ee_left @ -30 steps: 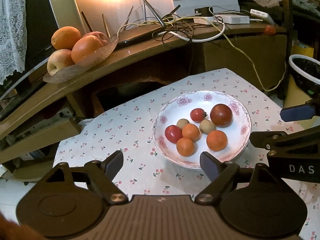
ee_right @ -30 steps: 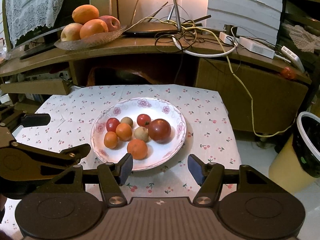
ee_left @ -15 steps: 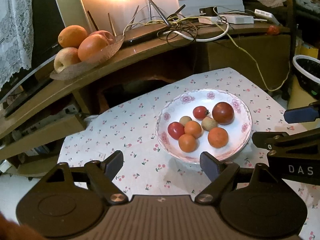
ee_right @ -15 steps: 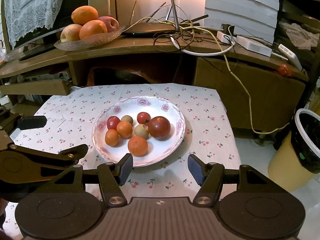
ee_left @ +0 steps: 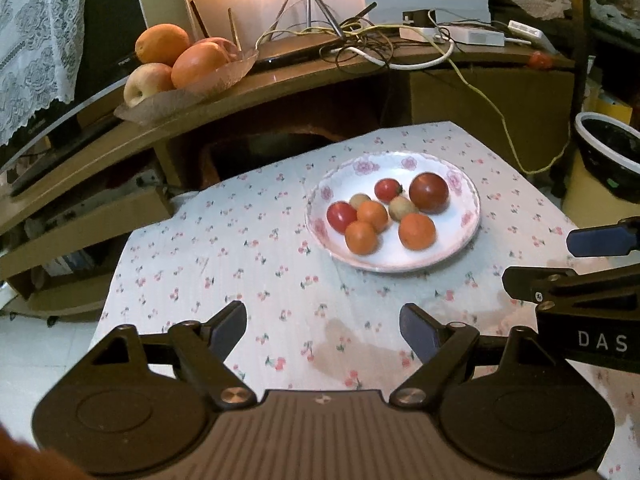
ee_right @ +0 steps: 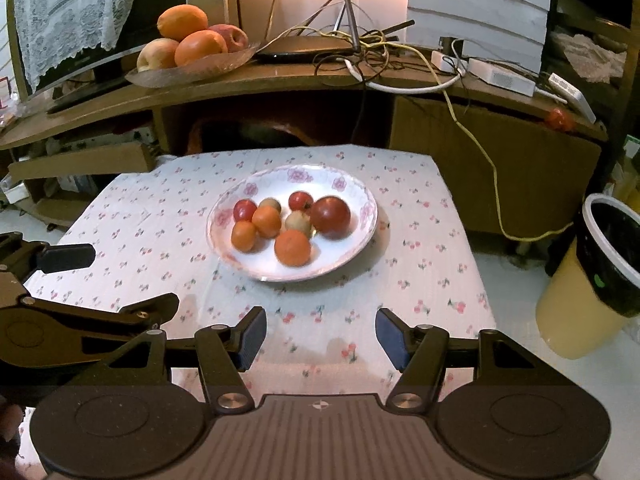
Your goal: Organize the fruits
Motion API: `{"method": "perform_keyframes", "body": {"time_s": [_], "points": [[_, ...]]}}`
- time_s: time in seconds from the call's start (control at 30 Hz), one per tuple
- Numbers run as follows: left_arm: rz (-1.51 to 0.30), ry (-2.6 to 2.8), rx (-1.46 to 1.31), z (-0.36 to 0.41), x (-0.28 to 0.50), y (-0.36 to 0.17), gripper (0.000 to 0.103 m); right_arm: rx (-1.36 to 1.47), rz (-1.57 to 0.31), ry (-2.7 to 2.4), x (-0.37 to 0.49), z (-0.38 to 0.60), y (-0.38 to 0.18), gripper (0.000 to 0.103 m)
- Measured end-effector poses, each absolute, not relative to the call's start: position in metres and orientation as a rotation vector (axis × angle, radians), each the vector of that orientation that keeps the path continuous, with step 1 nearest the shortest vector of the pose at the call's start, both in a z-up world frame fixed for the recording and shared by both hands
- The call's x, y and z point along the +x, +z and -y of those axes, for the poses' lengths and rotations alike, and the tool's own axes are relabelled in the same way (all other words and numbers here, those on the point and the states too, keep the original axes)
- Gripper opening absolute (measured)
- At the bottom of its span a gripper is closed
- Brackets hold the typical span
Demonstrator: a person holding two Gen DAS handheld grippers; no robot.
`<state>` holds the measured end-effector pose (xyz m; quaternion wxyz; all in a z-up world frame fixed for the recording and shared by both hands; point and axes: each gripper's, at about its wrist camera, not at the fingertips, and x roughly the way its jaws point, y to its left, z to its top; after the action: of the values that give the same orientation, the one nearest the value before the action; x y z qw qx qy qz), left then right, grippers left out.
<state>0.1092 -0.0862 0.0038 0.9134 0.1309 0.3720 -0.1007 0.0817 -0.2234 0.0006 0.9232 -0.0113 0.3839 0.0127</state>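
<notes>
Sitting together in the floral plate [ee_left: 466,236], the small fruits [ee_left: 372,216] now look smaller and farther off in both views than a second ago: both tools have drawn back toward the counter's [ee_left: 240,264] near edge. That fits either a finished gathering or a pause between moves. The left tool [ee_left: 322,326] and right tool [ee_right: 320,334] hang wide and empty, well short of the plate.
</notes>
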Motion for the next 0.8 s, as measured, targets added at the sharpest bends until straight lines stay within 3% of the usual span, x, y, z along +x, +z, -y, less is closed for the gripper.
{"method": "perform_keyframes", "body": {"time_s": [0.8], "points": [[-0.771, -0.204, 0.227, 0.066, 0.041, 0.006, 0.093, 0.046, -0.832, 0.01, 0.016, 0.216, -0.005, 0.064]]}}
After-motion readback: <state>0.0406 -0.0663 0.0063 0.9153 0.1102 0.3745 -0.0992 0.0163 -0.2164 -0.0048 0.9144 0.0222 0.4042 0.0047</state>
